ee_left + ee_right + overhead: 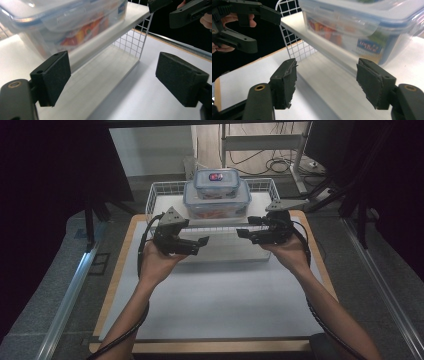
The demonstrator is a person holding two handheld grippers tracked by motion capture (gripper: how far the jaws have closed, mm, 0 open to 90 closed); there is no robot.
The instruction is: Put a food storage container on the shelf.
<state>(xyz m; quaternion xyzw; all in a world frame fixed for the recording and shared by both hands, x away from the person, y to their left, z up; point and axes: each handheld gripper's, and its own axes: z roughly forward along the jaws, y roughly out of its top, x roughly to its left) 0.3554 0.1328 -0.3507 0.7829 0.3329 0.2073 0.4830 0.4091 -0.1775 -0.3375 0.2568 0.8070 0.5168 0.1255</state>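
Note:
A large clear container (216, 204) with a blue-rimmed lid and colourful contents stands on a white platform (165, 209) inside a white wire basket (159, 189). A smaller clear container (216, 182) sits on its lid. My left gripper (202, 241) hovers in front of the platform's left part, open, with nothing between its pads. My right gripper (242, 233) faces it from the right, also open and empty. In the left gripper view the jaws (112, 75) frame the platform's front face below the large container (70, 22). The right gripper view (327, 82) shows the same container (362, 27) just ahead.
A white mat (220, 295) covers the wooden table (117, 270) in front of the basket. Metal rails run along both sides of the table. Cables and a desk frame (260, 142) lie beyond the basket.

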